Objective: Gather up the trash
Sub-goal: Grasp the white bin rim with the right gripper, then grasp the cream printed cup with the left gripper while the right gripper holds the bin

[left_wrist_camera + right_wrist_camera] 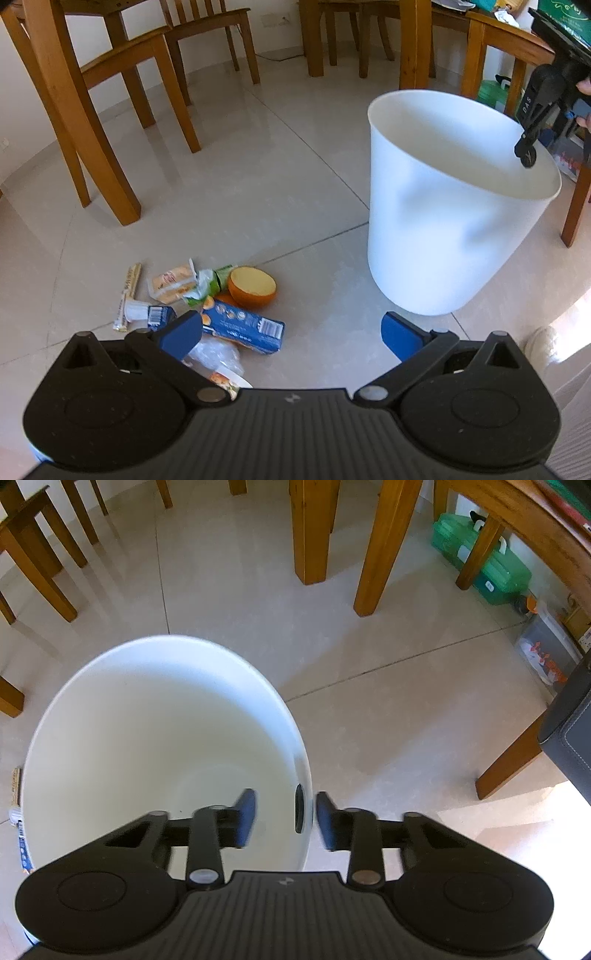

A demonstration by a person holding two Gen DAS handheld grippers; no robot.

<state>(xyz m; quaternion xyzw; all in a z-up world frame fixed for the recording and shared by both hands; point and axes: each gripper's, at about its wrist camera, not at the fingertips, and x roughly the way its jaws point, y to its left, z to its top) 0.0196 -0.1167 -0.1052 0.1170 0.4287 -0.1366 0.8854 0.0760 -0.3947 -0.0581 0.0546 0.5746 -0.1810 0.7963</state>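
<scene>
1. Trash first — it all lies in one small heap on the floor point(258, 192), left of the bin. At the far left is a long thin wrapper point(127, 295), then a pale snack packet point(173, 282), a crumpled green and white wrapper point(207, 282), half an orange point(253, 286) and a blue carton point(243, 326).
2. My left tongs point(291, 332) hang just above the heap. The blue fingers are wide apart and hold nothing.
3. The white bin point(443, 236) stands upright just beside the heap, on its right. Inside it looks bare — I see no trash in it.
4. My right tongs point(284, 821) sit astride the bin's rim, one finger inside and one outside. They are apart, not pinching the wall.
5. So I think the job has hardly begun. Every piece is left to pick up.
</scene>
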